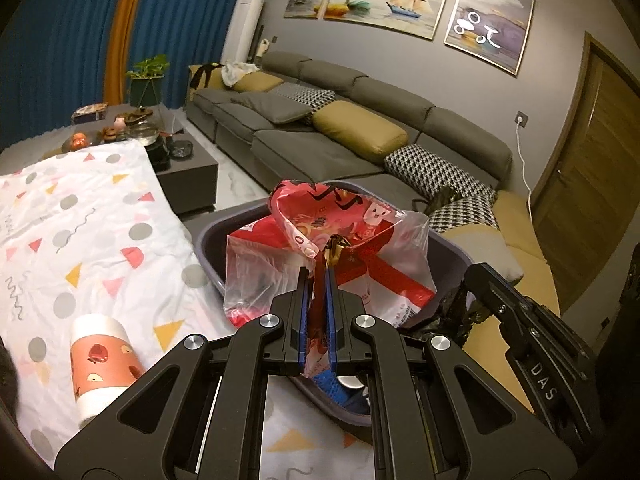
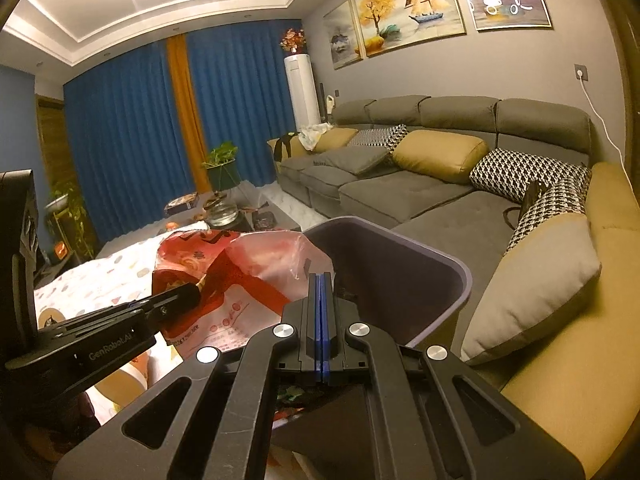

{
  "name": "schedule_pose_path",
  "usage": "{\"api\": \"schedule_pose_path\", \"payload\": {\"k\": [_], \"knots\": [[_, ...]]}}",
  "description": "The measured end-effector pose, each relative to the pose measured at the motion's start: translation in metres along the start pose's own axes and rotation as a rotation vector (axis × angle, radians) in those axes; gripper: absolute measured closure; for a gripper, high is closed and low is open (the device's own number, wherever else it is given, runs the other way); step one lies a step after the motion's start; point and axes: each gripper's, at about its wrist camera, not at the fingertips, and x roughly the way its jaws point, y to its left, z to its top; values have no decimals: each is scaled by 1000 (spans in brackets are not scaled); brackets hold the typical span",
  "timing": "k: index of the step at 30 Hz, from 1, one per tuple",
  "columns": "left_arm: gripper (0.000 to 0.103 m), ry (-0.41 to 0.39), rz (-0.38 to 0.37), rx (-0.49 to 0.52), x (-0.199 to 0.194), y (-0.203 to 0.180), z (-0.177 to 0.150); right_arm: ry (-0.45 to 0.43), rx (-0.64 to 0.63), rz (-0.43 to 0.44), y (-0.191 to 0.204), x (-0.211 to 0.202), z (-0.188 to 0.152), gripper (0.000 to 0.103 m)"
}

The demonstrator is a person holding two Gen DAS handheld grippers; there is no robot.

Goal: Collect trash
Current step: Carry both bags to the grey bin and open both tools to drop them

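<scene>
- We see the left gripper clamped on the red-and-clear plastic bag, pinching its gathered edge so it hangs over the purple bin, likely for dropping in.
- Right gripper has its jaws pressed together; black film bunches by its tip in the left view, but we can't tell if it's pinched. It sits at the bin's near rim, perhaps steadying a liner.
- Paper cup lies on its side on the patterned cloth, near the bin, not collected yet.
- Living room: grey sofa, blue curtains, cluttered low table behind.
</scene>
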Motion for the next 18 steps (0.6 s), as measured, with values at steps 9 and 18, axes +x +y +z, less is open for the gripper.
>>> {"api": "schedule_pose_path", "payload": {"k": [9,18], "knots": [[57,18,8,-20,0,4,-5,14,14,2,-4,0,-2,102],[15,-65,59,-54,-30,15,-8,19,23,5,-6,-2,-2,90]]}}
